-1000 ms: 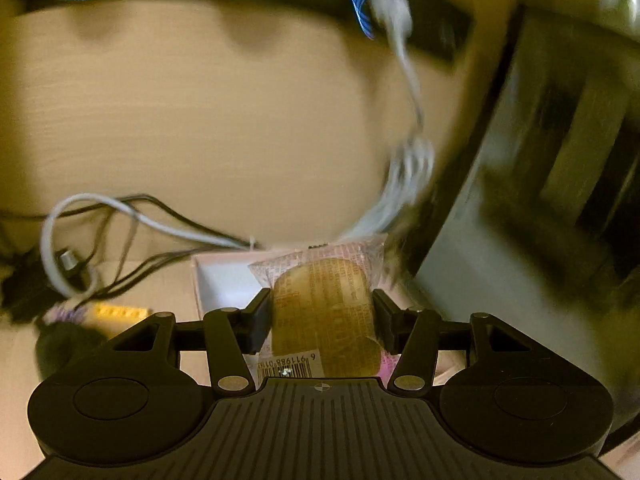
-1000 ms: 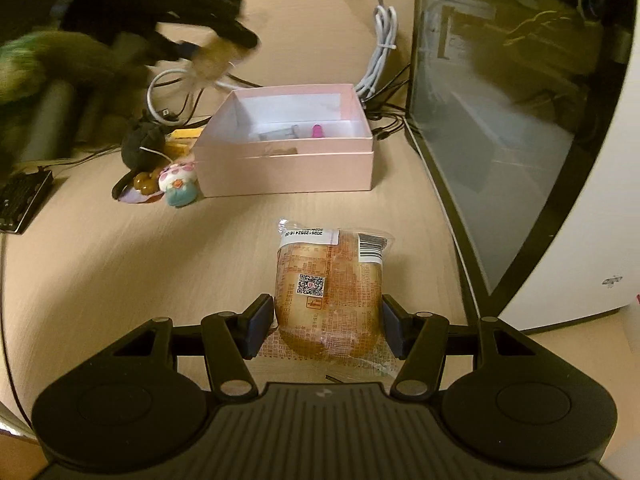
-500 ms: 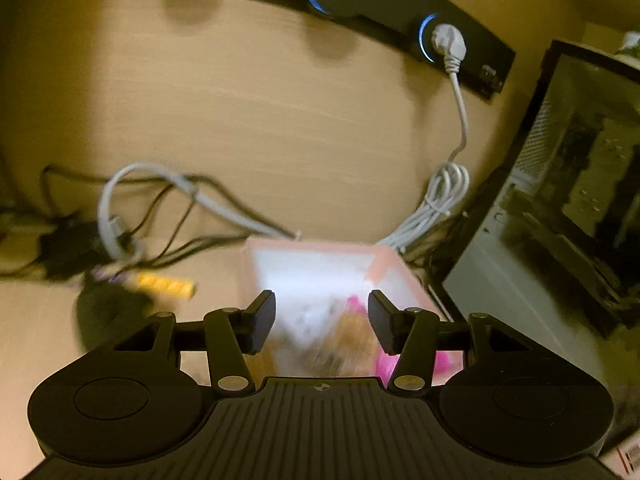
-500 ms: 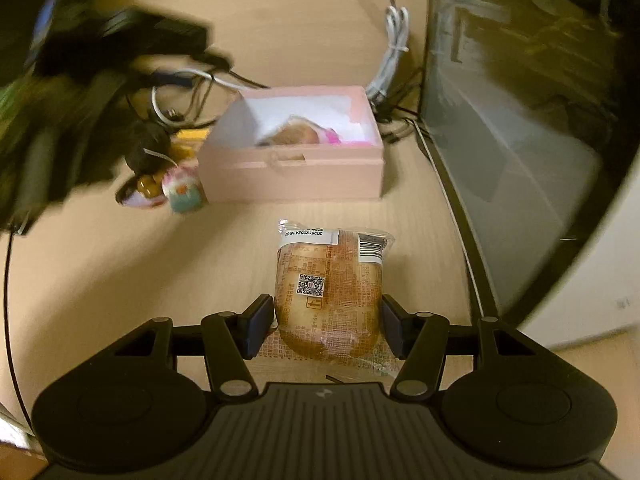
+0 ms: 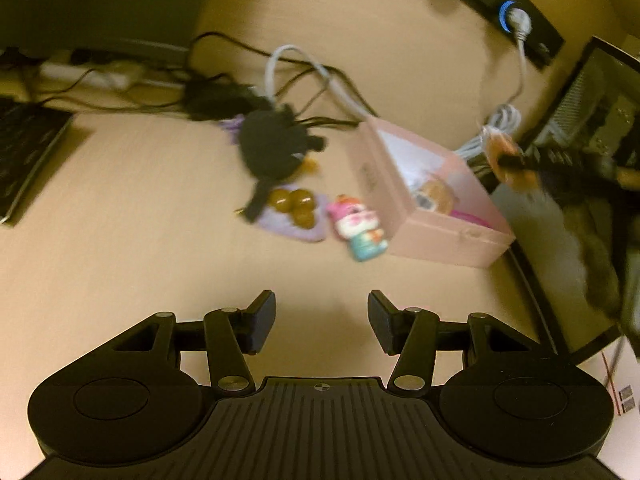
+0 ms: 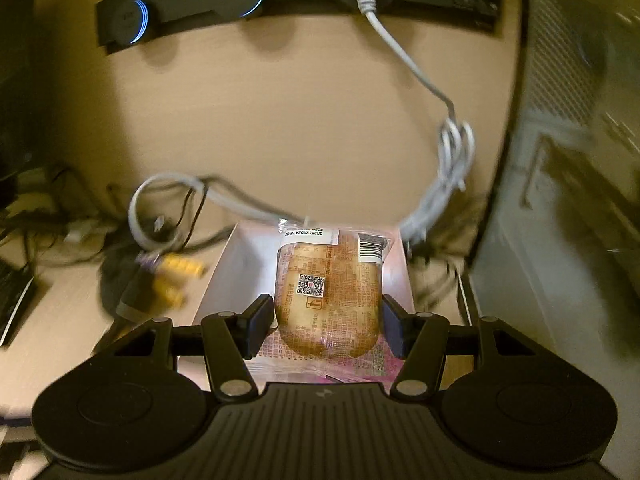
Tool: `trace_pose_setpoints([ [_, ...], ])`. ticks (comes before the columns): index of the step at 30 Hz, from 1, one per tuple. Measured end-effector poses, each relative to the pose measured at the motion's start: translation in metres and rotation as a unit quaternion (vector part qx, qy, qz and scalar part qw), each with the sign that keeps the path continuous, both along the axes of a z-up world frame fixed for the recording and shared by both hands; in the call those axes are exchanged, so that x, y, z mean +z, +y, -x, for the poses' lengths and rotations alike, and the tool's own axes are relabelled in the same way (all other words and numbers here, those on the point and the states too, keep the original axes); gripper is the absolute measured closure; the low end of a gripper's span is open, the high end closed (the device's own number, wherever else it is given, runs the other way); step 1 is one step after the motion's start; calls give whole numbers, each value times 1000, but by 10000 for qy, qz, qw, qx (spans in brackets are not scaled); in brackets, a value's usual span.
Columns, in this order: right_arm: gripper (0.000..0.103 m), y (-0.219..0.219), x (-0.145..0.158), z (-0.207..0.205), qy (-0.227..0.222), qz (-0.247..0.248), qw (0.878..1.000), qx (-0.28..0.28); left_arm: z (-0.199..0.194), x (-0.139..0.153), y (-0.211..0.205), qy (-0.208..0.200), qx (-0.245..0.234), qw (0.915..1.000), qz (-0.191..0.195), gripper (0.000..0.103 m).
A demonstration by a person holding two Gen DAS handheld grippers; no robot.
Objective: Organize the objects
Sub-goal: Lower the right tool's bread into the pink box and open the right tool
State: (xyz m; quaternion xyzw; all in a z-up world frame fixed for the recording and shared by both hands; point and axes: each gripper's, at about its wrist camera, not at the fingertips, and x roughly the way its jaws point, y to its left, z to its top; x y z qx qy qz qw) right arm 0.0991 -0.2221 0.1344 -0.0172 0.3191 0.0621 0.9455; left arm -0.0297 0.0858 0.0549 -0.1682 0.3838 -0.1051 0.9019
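Left of the pink box (image 5: 404, 216), the left gripper (image 5: 322, 320) hangs released over bare desk, nothing between its jaws. The right gripper (image 6: 326, 320) is above the pink box (image 6: 224, 276), its jaws opening around the wrapped bun (image 6: 328, 300), which sits squarely between the pads, wrapper end pointing away from the gripper.

Left hand-held gripper (image 5: 322, 322): jaws apart, nothing between them, over bare worktop (image 5: 120, 240). Pink box (image 5: 432, 200) at 1 o'clock, open, items inside blurred. Small figurine (image 5: 360, 228) just beside its left wall; black plush (image 5: 272, 152) at 12 o'clock.
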Motion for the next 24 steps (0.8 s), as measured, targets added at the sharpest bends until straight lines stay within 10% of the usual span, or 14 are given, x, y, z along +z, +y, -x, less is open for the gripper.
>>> trace_pose_setpoints([
  [2,15,10,-4,-20,-7,157,9999,-59,6,-1,7,37,66,10000,-29,48],
  [24,2,33,-79,125,512,573,9967,-272,-35,-21,-16,149,-522,9984,-129,48],
])
